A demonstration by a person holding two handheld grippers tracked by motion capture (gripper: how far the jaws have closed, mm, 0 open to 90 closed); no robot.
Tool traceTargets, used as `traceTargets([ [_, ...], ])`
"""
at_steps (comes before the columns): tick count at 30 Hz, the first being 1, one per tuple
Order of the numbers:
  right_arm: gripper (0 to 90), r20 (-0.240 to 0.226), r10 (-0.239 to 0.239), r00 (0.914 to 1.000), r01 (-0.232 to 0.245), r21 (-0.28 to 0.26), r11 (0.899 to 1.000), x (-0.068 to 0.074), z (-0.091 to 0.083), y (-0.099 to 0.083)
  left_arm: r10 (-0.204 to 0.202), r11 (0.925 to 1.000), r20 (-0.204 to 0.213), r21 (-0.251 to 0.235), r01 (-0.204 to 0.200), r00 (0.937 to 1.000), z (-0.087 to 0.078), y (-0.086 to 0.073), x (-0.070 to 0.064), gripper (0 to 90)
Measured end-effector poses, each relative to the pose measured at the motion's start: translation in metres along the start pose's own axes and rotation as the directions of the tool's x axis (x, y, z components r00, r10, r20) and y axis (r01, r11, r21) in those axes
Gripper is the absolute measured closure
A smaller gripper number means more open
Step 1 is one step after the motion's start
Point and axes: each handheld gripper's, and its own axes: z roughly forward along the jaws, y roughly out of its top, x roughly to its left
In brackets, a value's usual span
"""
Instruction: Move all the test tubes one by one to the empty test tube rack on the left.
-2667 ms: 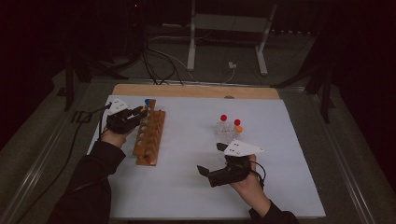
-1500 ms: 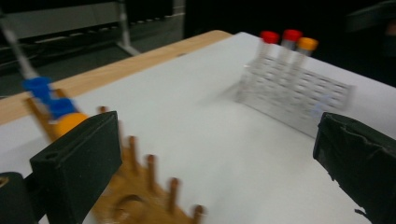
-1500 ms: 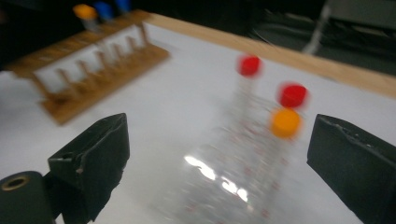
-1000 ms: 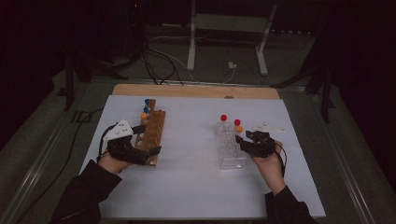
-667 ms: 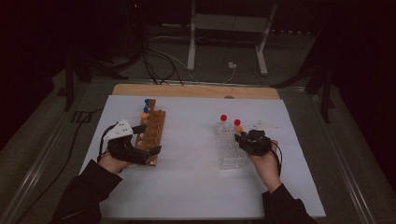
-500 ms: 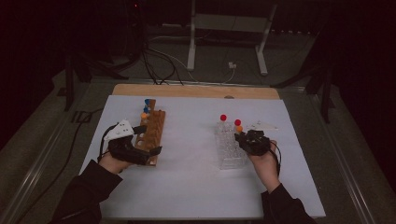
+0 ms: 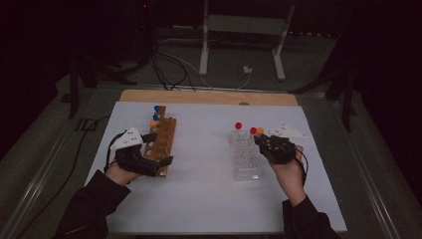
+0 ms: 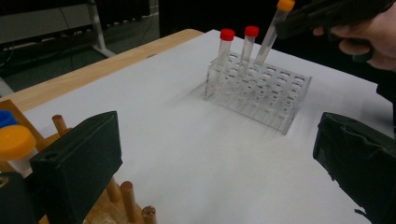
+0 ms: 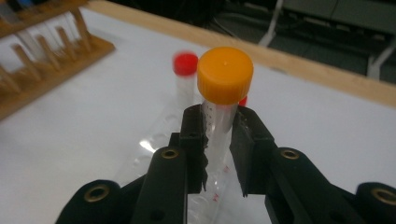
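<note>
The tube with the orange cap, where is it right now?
The orange-capped tube is clamped in the right gripper, tilted over the clear rack on the table's right side, beside two red-capped tubes standing in that rack.

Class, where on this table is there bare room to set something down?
Bare white sheet lies between the wooden peg rack and the clear plastic tube rack, and along the near edge between the forearms. It is crowded around each rack, where the grippers work.
</note>
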Motion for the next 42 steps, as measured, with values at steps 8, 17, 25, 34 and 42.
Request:
traceTargets([
  [8,74.9,-0.104,-0.045,0.9936,0.041,-0.04,0.998,0.027,-0.018,0.012,0.022,0.9997,0.039,0.004,-0.023,0.999,0.005,0.007,-0.01,2.1],
  [17,74.9,-0.252,-0.098,0.9627,0.098,-0.014,0.995,0.065,-0.013,0.007,0.033,0.9994,0.082,0.008,-0.034,0.9961,0.008,0.011,-0.019,2.1],
  [25,74.9,-0.327,-0.138,0.9348,0.15,0.013,0.989,0.09,-0.005,-0.001,0.049,0.9987,0.121,0.011,-0.05,0.9915,0.018,0.015,-0.029,2.2],
  [34,74.8,-0.381,-0.166,0.9097,0.196,0.043,0.98,0.109,0.003,-0.011,0.08,0.9965,0.165,0.008,-0.083,0.983,0.033,0.019,-0.044,7.9],
  [42,74.8,-0.414,-0.174,0.8933,0.216,0.056,0.975,0.12,0.007,-0.016,0.103,0.9938,0.221,0.018,-0.11,0.9698,0.051,0.02,-0.058,24.9],
])
